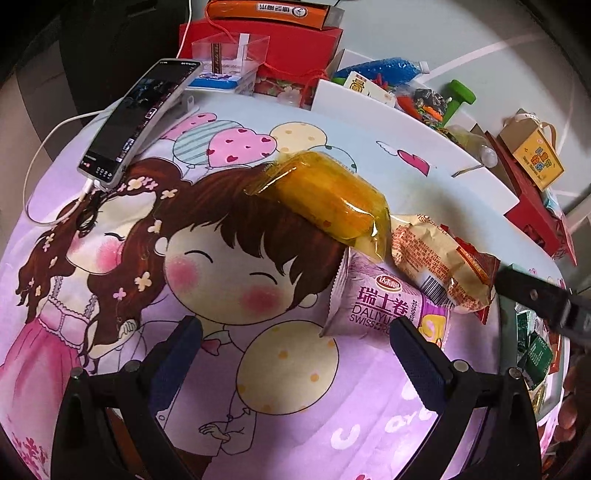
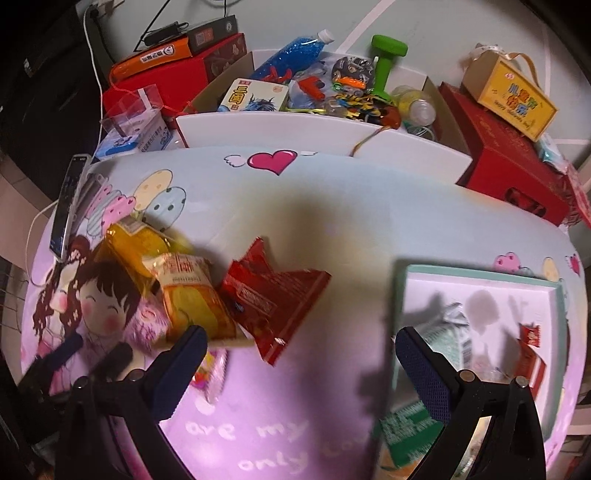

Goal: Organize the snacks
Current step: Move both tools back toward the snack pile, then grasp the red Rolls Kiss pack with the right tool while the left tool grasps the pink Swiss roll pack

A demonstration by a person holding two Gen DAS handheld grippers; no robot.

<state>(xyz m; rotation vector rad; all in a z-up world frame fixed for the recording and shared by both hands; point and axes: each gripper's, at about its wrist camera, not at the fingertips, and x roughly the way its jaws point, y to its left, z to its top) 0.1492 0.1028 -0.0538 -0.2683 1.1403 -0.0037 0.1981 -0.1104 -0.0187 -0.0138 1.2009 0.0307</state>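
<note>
While low over the cartoon cloth (image 1: 258, 369), both tongs (image 1: 295, 347) (image 2: 301, 354) spread, empty, beside snack packets (image 1: 388, 306).

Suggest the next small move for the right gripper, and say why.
Probably ease the open right gripper forward onto the red packet. It lies loose on the cloth just ahead between the jaws, nearest of the pile, and the tray with sorted snacks sits right beside it.

A cartoon-printed cloth (image 1: 229, 266) in pink and pale blue covers the table. Behind it stand red boxes (image 2: 509, 166), an open white carton (image 2: 280, 129) of toys and a pale wall (image 2: 436, 22). A phone (image 1: 140, 118) lies propped at the left edge.
</note>
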